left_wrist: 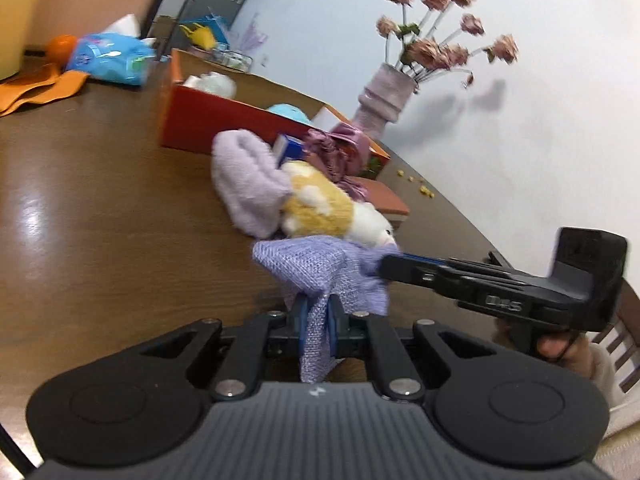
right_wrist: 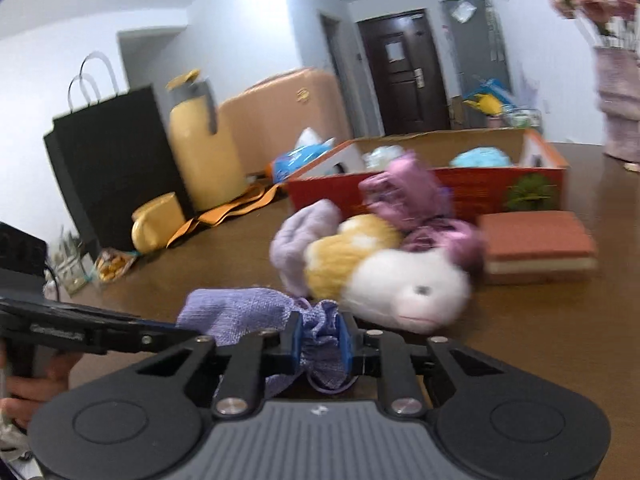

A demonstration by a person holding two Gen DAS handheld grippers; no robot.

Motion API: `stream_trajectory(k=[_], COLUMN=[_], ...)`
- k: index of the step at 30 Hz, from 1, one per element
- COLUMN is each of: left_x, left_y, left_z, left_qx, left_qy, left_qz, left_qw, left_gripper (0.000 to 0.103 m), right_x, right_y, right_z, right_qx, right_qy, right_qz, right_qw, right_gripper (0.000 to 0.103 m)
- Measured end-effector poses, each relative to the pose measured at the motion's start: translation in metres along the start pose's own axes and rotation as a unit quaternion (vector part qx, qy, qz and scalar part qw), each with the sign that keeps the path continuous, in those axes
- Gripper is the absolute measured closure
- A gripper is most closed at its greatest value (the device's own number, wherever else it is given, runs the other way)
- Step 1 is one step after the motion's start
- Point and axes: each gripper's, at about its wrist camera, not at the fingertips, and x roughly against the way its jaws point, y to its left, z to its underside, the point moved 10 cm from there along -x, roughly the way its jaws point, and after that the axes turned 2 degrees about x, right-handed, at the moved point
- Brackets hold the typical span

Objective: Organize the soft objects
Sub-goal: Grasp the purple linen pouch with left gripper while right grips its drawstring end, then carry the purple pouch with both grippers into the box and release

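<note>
A lavender knitted cloth (left_wrist: 316,272) hangs above the brown table, held at two ends. My left gripper (left_wrist: 318,320) is shut on one end of it. My right gripper (right_wrist: 322,342) is shut on the other end (right_wrist: 320,344); it also shows in the left wrist view (left_wrist: 384,268), entering from the right. Just beyond the cloth lie a yellow-and-white plush toy (right_wrist: 384,272), a pale purple fluffy towel (left_wrist: 248,184) and a shiny mauve fabric bundle (right_wrist: 416,200). Behind them stands an open orange-red box (right_wrist: 440,184) holding a blue soft item (right_wrist: 480,158) and a white one (left_wrist: 212,82).
A brick-coloured sponge block (right_wrist: 536,244) lies right of the plush. A vase of pink flowers (left_wrist: 388,92) stands at the wall. A blue wipes pack (left_wrist: 112,60), orange bag straps (right_wrist: 224,216), yellow flask (right_wrist: 200,140) and black paper bag (right_wrist: 116,168) stand on the table's far side.
</note>
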Motion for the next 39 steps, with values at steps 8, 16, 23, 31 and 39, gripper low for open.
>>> stream_trajectory(k=[8,16,23,31,39], left_x=[-0.007,-0.018,-0.016,0.038,-0.014], left_y=[0.002,-0.004,-0.014,-0.049,-0.046], left_z=[-0.004,0.011,0.011,-0.059,-0.178], left_qx=[-0.003,-0.022,-0.042,-0.103,-0.143], left_qy=[-0.004,0.003,0.000,-0.126,-0.150], left_qz=[-0.021,-0.048,-0.034,0.012,-0.044], left_qw=[0.9998,0.9986,0.9985,0.9866,0.9773], left_gripper=[0.062,0.077,0.094,0.095,0.095], right_x=[0.017,-0.011,-0.003,0.035,-0.029], right_y=[-0.034,-0.025,-0.020,0.005,-0.028], right_z=[0.008,0.022,0.019,-0.061,-0.183], right_qx=[-0.039,-0.030,-0.030,0.017,0.046], right_qy=[-0.021,0.009,0.004,-0.091,-0.095], right_qz=[0.038,0.043,0.030,-0.019,0.023], right_qw=[0.998,0.999,0.999,0.996,0.994], right_gripper=[0.052,0.071,0.078,0.079,0.078])
